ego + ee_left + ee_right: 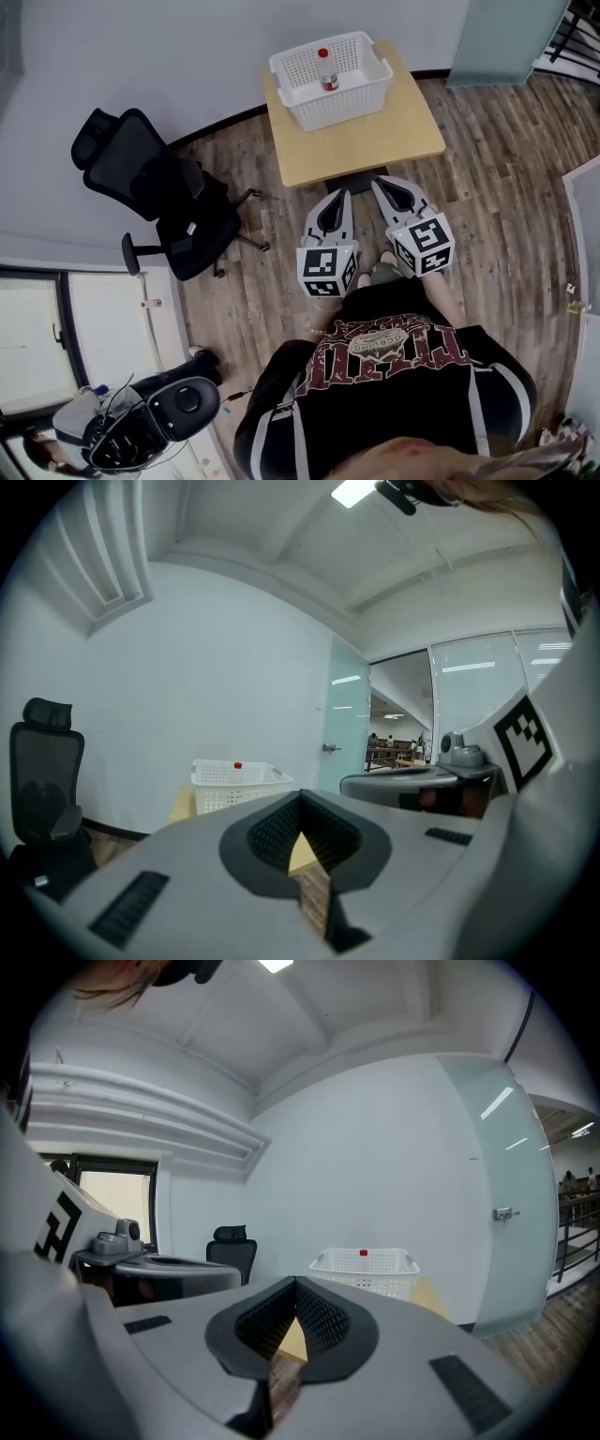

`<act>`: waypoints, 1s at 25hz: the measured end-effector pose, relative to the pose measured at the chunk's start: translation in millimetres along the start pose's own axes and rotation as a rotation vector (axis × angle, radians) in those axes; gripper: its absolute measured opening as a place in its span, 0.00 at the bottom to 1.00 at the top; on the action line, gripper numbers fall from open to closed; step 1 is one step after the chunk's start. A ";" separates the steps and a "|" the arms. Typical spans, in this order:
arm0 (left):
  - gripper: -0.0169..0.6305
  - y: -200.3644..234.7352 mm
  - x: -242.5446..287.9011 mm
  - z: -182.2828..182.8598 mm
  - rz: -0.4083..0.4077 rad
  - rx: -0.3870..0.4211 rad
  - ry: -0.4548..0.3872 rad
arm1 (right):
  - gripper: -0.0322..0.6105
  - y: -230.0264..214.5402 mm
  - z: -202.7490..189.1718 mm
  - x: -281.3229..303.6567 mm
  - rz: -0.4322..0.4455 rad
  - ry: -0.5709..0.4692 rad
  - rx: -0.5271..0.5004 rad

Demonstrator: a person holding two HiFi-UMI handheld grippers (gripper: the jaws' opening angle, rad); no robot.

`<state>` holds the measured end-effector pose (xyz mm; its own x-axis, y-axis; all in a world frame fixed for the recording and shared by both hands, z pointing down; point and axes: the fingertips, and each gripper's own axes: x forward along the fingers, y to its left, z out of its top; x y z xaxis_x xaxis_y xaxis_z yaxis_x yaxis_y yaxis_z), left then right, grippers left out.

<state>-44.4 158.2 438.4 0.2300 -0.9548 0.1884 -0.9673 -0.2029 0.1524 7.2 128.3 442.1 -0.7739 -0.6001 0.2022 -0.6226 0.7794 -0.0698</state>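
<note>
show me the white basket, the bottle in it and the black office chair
white basket [342, 108], head view, front wall
bottle [327, 75], head view, its body
black office chair [127, 159], head view, backrest

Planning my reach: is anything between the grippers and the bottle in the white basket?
Only the near wall of the basket: the bottle stands inside it. Nothing else visible lies between it and the left gripper or the right gripper.

The head view is looking steeply down from above the person, onto the wooden floor [487, 187] and the surface [375, 141]. Both gripper views are riding low and looking level along their fingers [187, 864] — both are also catching the far white basket [234, 782] and the black chair [42, 780].
</note>
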 end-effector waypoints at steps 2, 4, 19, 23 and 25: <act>0.07 2.3 6.4 2.3 0.005 -0.001 -0.002 | 0.08 -5.2 2.1 5.4 0.005 0.002 -0.004; 0.07 4.8 13.6 4.1 0.015 -0.005 0.000 | 0.08 -10.9 4.8 11.0 0.015 0.005 -0.008; 0.07 8.8 75.9 26.2 0.083 -0.020 -0.005 | 0.08 -60.7 30.6 50.0 0.109 0.011 -0.034; 0.07 5.5 90.8 25.4 0.098 -0.021 -0.009 | 0.08 -75.9 27.8 54.1 0.124 0.014 -0.031; 0.07 3.5 97.0 25.7 0.107 -0.020 -0.010 | 0.08 -83.6 27.4 55.3 0.127 0.013 -0.030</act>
<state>-28.3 59.2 432.4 0.1244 -0.9730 0.1946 -0.9839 -0.0956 0.1509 13.3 25.0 432.3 -0.8449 -0.4936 0.2064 -0.5154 0.8543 -0.0670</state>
